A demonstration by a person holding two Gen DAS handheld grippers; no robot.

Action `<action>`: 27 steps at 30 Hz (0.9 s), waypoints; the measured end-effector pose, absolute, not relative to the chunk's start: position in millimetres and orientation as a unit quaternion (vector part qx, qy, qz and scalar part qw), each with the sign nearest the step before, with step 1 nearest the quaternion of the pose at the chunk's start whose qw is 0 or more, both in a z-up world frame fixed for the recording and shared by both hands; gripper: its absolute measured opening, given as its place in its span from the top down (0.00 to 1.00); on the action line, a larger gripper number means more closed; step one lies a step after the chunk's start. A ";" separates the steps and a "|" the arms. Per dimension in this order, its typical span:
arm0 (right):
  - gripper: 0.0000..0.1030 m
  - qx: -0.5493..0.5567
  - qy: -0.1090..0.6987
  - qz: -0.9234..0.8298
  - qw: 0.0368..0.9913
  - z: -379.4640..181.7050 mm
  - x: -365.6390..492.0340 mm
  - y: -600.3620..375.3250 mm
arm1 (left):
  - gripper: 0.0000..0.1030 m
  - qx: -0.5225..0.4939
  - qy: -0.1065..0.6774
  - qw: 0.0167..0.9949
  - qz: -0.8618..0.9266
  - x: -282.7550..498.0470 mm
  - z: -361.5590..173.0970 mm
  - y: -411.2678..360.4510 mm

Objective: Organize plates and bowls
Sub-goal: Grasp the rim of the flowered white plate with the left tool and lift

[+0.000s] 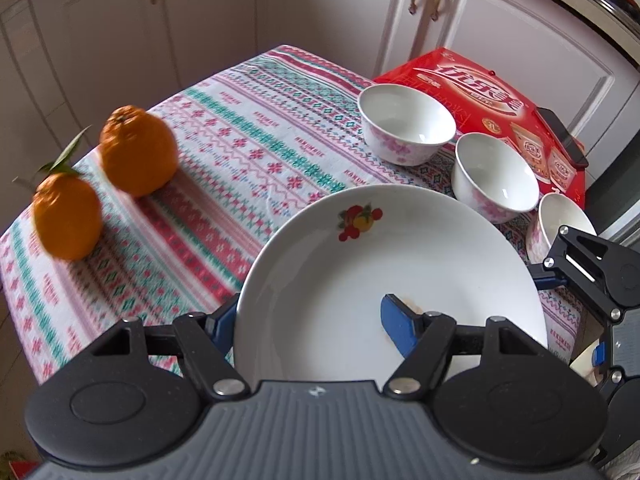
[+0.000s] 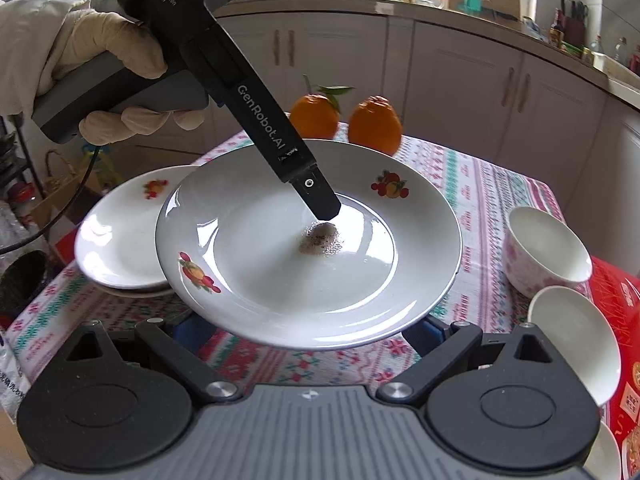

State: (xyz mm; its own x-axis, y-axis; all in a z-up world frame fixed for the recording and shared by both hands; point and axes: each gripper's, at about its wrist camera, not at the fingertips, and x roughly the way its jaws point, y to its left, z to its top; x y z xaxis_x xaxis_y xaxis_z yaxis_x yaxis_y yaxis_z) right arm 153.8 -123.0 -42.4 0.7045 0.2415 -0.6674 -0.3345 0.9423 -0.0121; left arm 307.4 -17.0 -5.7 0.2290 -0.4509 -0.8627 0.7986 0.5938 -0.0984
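1. Gripping the white fruit-print ceramic plate (image 1: 360, 280) by its rim, the left gripper (image 1: 310, 322) is clamped with one blue pad above and one below, carrying it off the patterned tablecloth (image 1: 224, 160).
2. Plate sits raised beside the stacked white plates (image 2: 120, 240) at left, probably headed there.
3. Right gripper (image 2: 308, 332) waits below the plate's near edge, jaws spread; whether it touches is unclear.
4. Three floral white bowls (image 1: 404, 124) stand far right, unstacked.

Home kitchen: cabinets (image 2: 500, 92), cluttered counter (image 2: 440, 2).
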 end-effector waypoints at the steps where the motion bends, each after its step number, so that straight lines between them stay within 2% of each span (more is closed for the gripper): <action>1: 0.03 -0.068 0.350 0.161 0.920 -41.3 152.5 -121.6 | 0.31 0.184 0.466 0.764 -0.406 304.9 -4.4 -12.3; 27: 0.03 -0.117 0.345 0.252 0.897 -43.7 158.8 -50.8 | 0.31 0.089 0.488 0.805 -0.325 272.2 -25.5 99.1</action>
State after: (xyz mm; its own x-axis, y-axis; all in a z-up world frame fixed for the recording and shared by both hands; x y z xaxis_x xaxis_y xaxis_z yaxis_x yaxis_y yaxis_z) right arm 158.8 -50.8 -43.7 0.6359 0.3707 -0.6770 -0.5321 0.8459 -0.0366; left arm 272.2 99.1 -25.5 0.3123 -0.4369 -0.8436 0.6107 0.7725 -0.1740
